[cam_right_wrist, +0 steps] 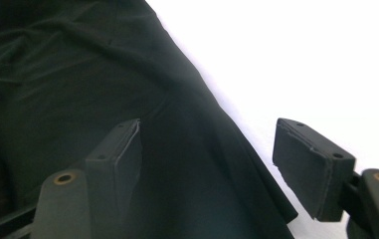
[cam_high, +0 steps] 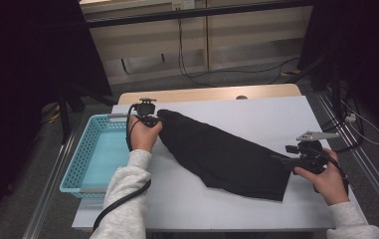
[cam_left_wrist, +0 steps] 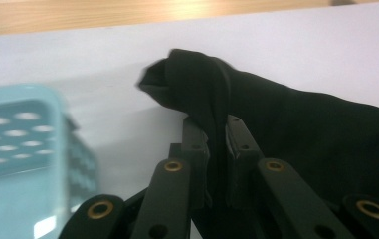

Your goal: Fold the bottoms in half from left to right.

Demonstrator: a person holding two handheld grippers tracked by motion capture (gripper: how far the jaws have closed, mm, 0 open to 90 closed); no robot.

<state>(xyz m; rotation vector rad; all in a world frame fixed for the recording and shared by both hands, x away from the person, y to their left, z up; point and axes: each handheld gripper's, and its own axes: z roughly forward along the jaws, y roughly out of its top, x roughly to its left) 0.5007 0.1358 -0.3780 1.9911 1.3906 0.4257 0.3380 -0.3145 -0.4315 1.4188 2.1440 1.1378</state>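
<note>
A black cloth (cam_high: pixel 227 154) lies stretched diagonally across the white table (cam_high: pixel 256 114), from the upper left toward the lower right. My left gripper (cam_high: pixel 153 119) is shut on the cloth's upper-left end; in the left gripper view its jaws (cam_left_wrist: pixel 217 134) pinch a fold of the cloth (cam_left_wrist: pixel 301 124), and a bunched tip sticks out beyond them. My right gripper (cam_high: pixel 284 158) is at the cloth's lower-right corner. In the right gripper view it (cam_right_wrist: pixel 209 159) stands open, with the edge of the cloth (cam_right_wrist: pixel 77 74) lying between the pads, which do not press on it.
A light blue perforated basket (cam_high: pixel 77 164) stands at the table's left edge, close to my left hand, and shows as the basket (cam_left_wrist: pixel 23 119) in the left gripper view. A wooden strip (cam_high: pixel 212 93) runs along the table's far edge. Cables lie on the floor beyond.
</note>
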